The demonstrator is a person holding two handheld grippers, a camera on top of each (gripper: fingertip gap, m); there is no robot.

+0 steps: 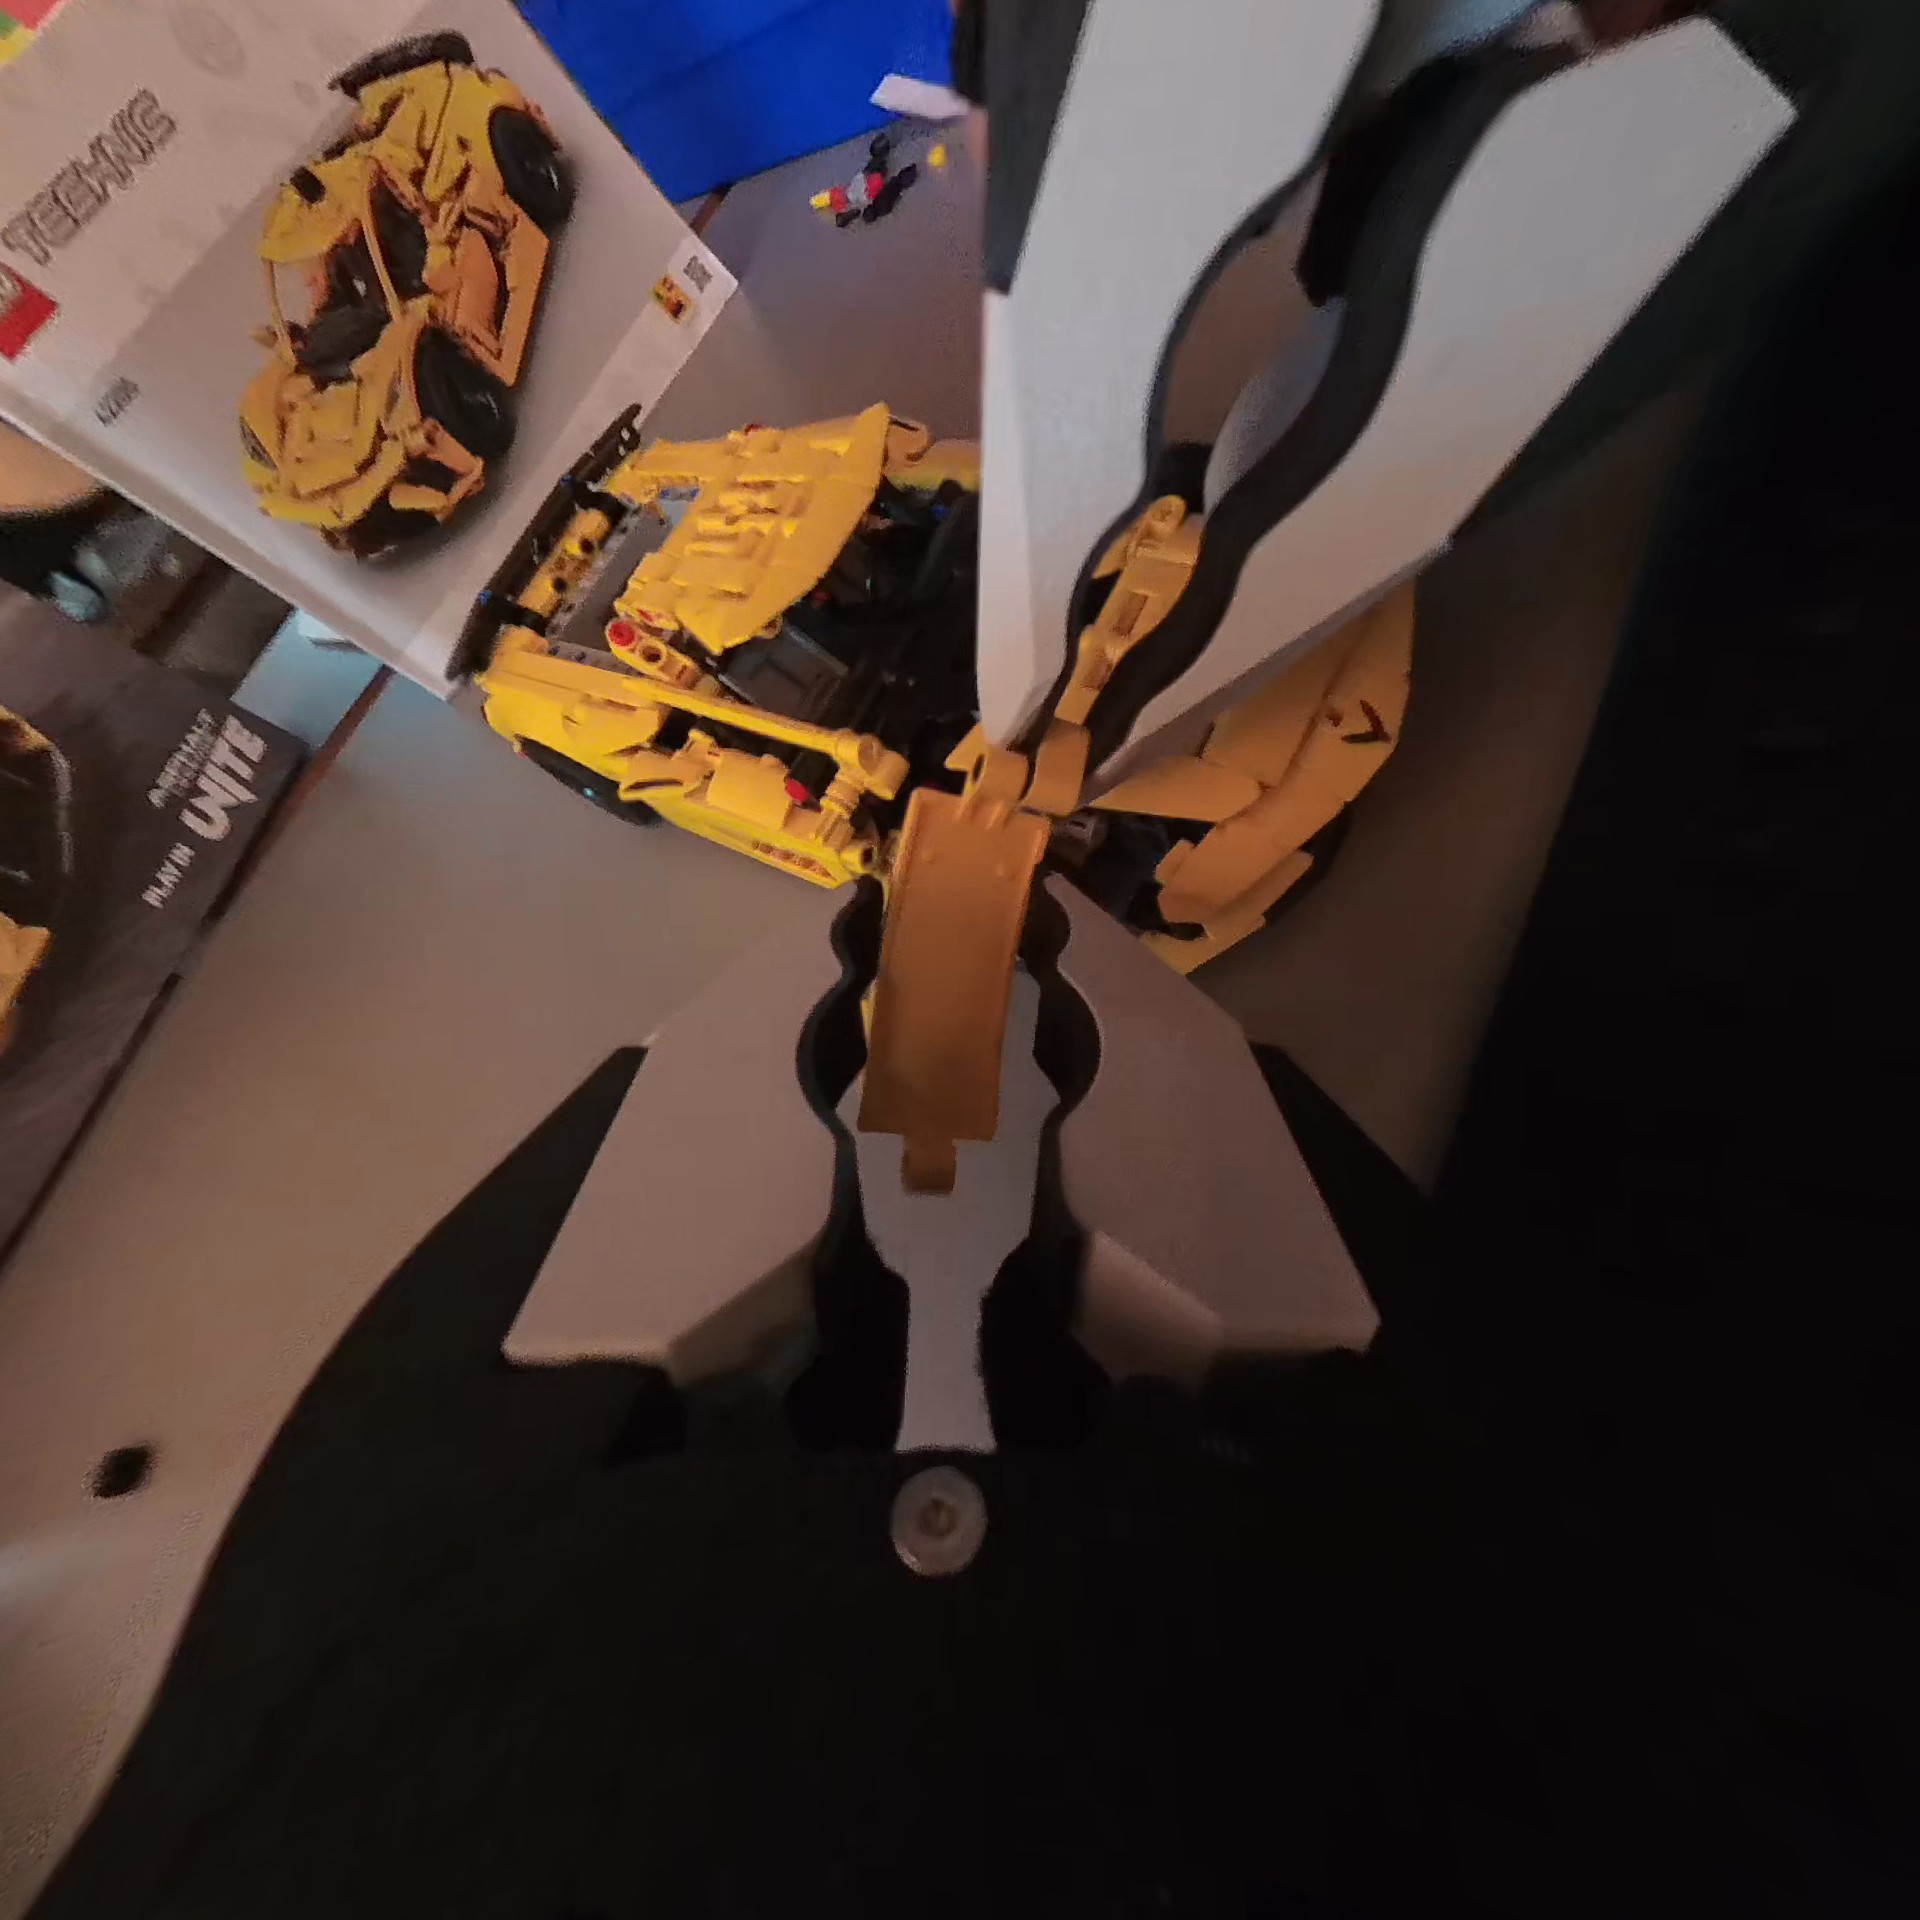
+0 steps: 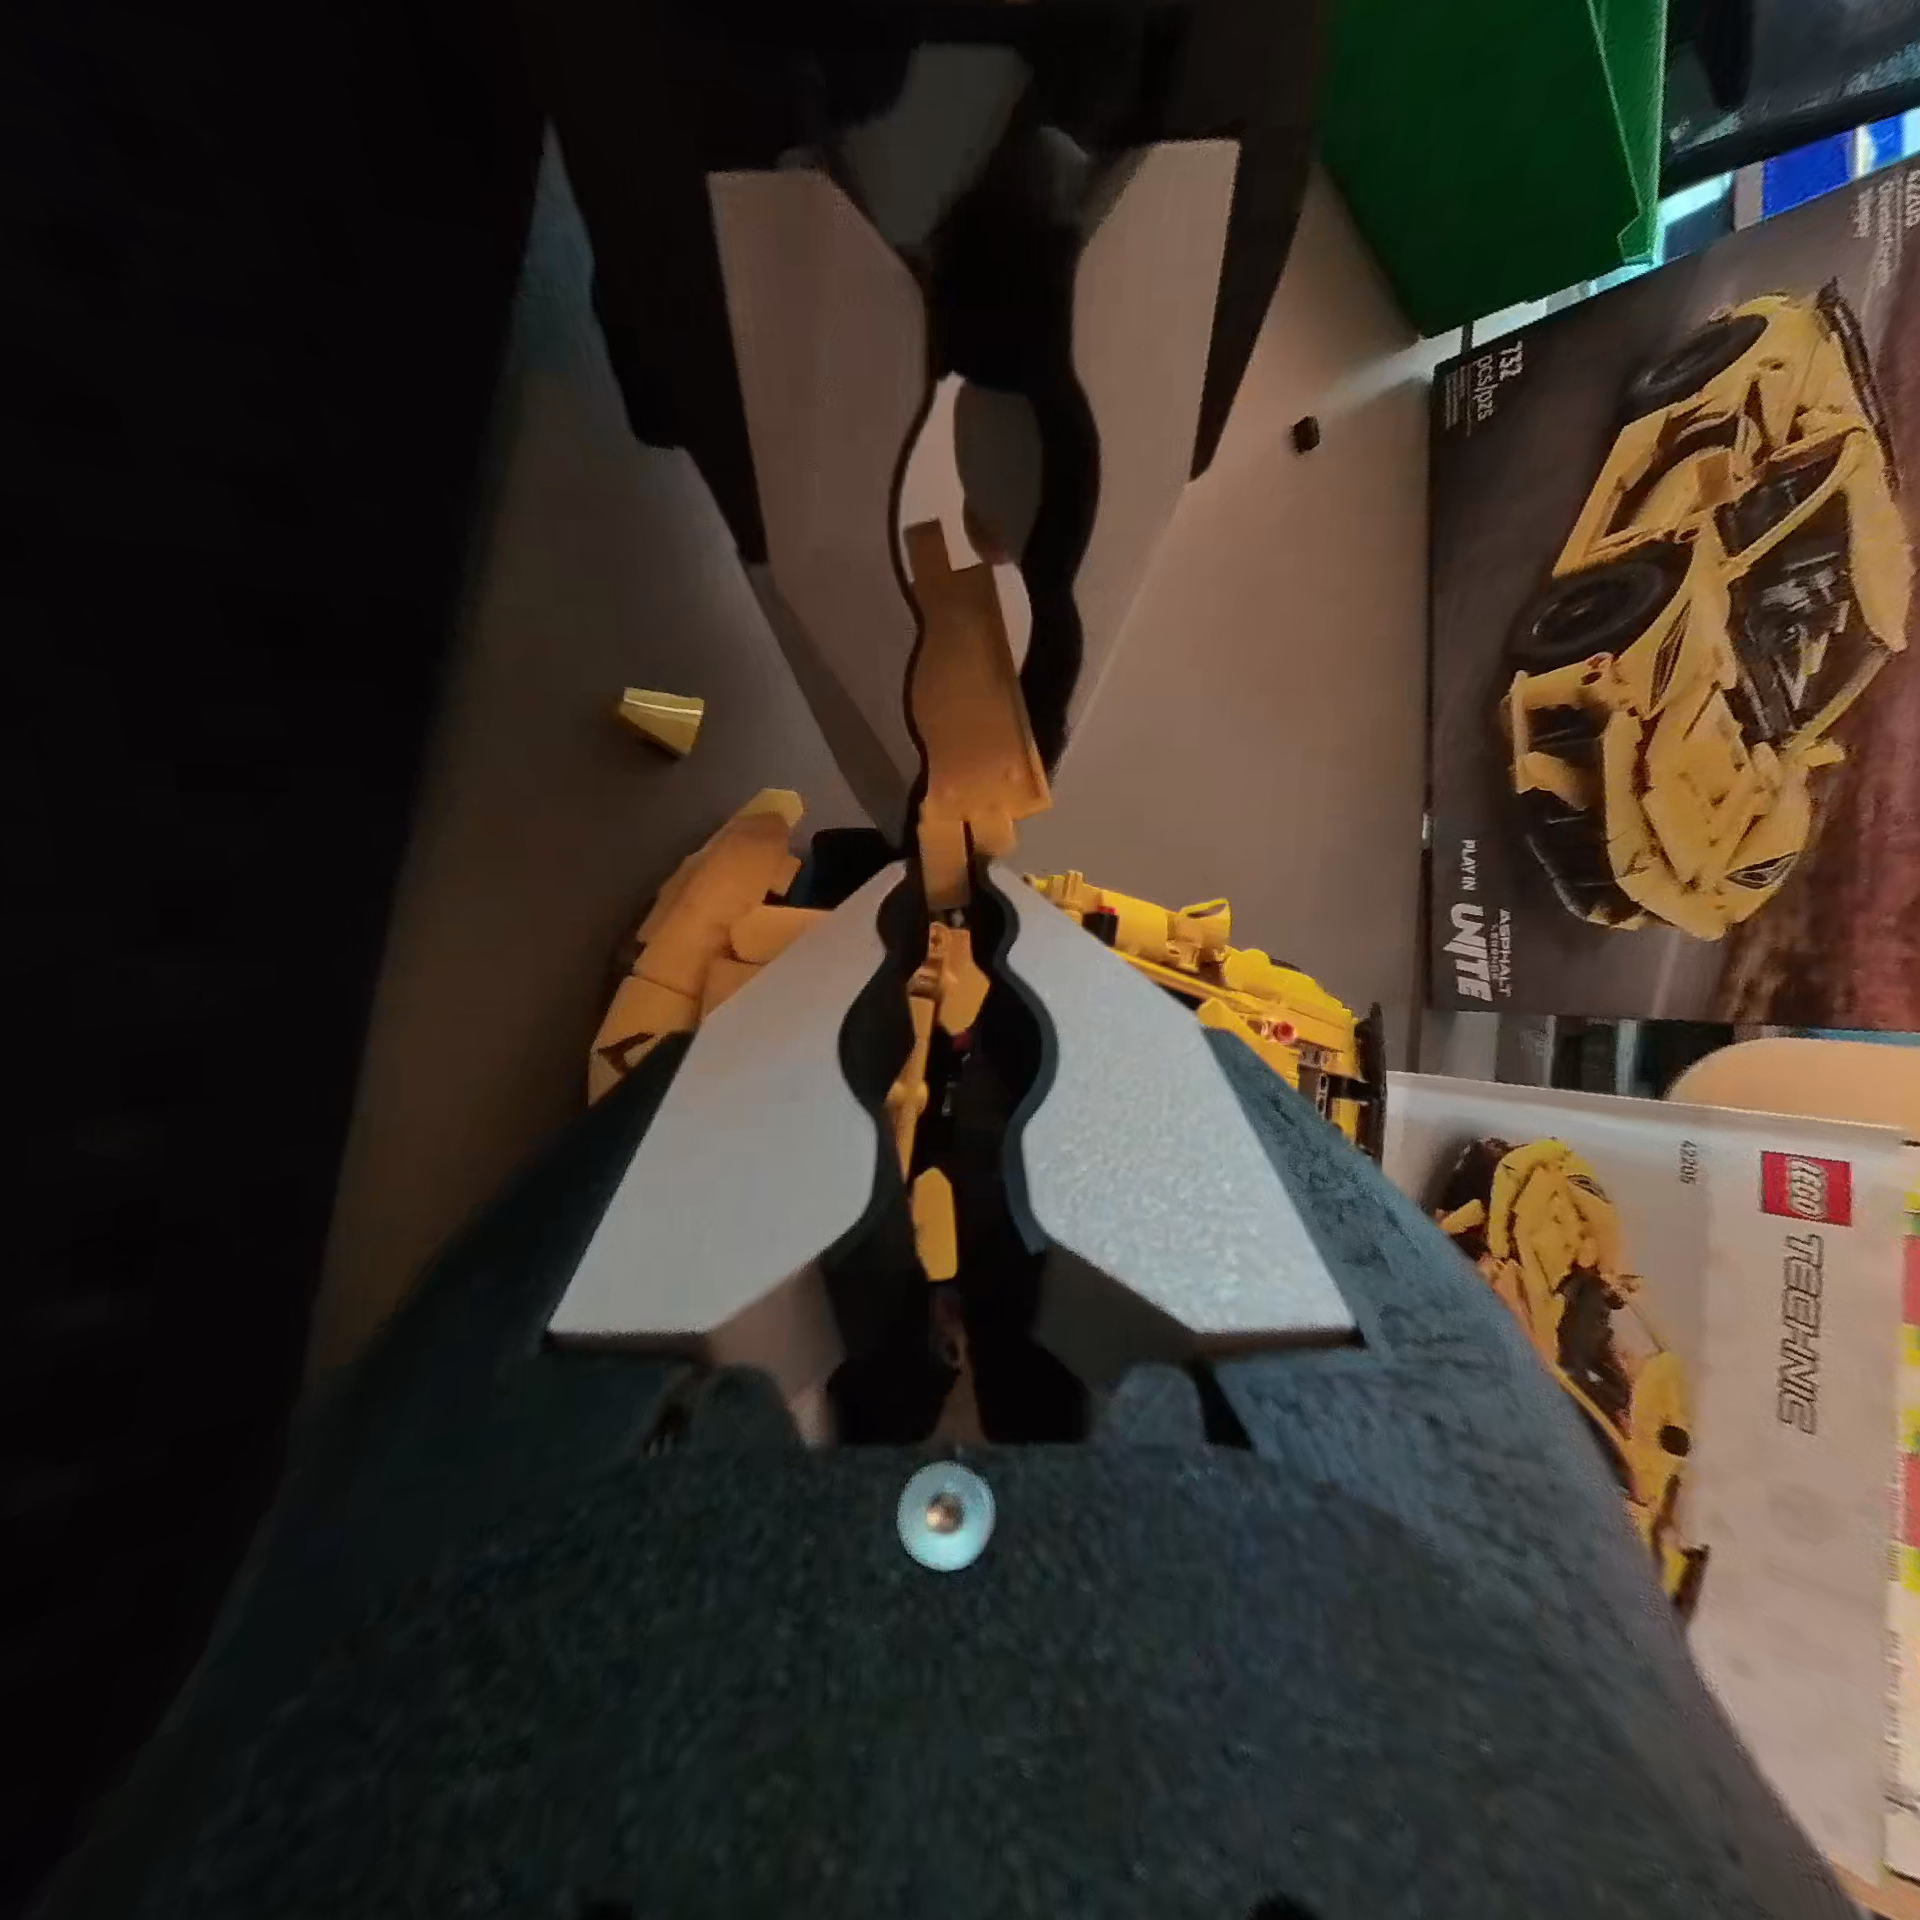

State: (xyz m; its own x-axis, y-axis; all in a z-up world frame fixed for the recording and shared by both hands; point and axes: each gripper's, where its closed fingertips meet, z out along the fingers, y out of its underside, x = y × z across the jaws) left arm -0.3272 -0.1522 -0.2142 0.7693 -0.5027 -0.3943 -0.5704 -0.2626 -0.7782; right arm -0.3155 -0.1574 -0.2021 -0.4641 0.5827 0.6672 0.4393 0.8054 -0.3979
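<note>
My left gripper [image 1: 951, 904] is shut on a yellow curved panel [image 1: 951, 987], which stands between its fingers. My right gripper [image 1: 1039, 738] comes in from above, tip to tip with it, shut on a thin yellow linked piece [image 1: 1117, 613]. The two yellow parts meet at the fingertips. In the right wrist view my right gripper [image 2: 940, 873] grips the linked piece [image 2: 925, 1039], and the left gripper [image 2: 935, 790] opposite holds the panel [image 2: 971, 686]. A partly built yellow toy car [image 1: 727, 623] lies on the grey table just behind and under both grippers; it also shows in the right wrist view [image 2: 1226, 977].
A white instruction booklet [image 1: 312, 291] with a picture of the car lies beside the car, also in the right wrist view [image 2: 1766, 1351]. A dark set box [image 2: 1683, 623] lies further off. There is a green bin [image 2: 1486, 135], a loose yellow piece [image 2: 660, 717] and small loose parts [image 1: 868, 187].
</note>
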